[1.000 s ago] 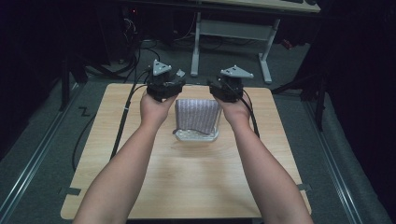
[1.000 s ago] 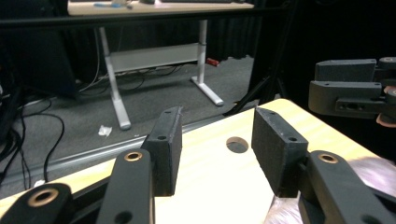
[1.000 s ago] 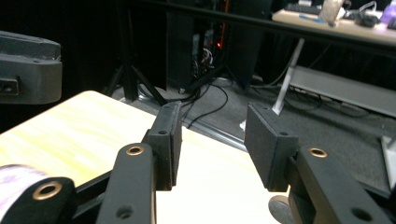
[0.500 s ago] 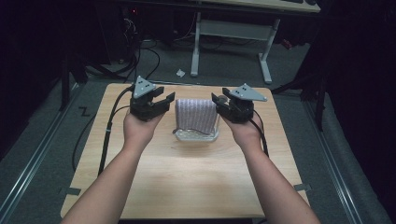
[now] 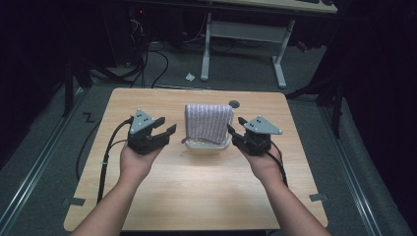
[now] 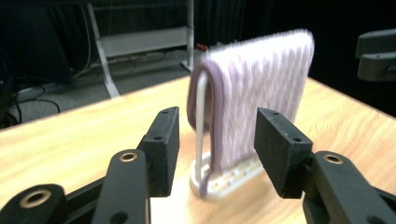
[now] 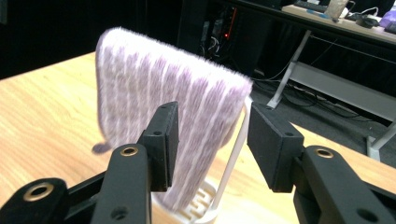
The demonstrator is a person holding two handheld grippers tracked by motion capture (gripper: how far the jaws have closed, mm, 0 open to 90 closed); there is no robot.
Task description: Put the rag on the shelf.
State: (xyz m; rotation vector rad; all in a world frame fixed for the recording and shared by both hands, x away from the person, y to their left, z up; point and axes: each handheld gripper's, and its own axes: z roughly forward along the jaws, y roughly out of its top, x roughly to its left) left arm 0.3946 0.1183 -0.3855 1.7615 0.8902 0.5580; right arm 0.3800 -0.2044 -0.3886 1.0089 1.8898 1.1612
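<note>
Dark room, wooden table [image 5: 196, 191], blurred towel [image 5: 208, 121] hiding its rack [image 5: 206, 144]

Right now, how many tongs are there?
2. The left tongs are held left of the striped towel on its rack; the right tongs are held on its right. Both are open and holding nothing.

No readable text, label, brand, number or sign anywhere. Nothing printed on the striped lilac cloth [image 5: 208, 122] or on the white rack [image 5: 206, 144] under it (base pattern only holes, not letters). Nothing written on the tabletop [image 5: 196, 191] around the rack, nor on the grey plates just beside it.
</note>
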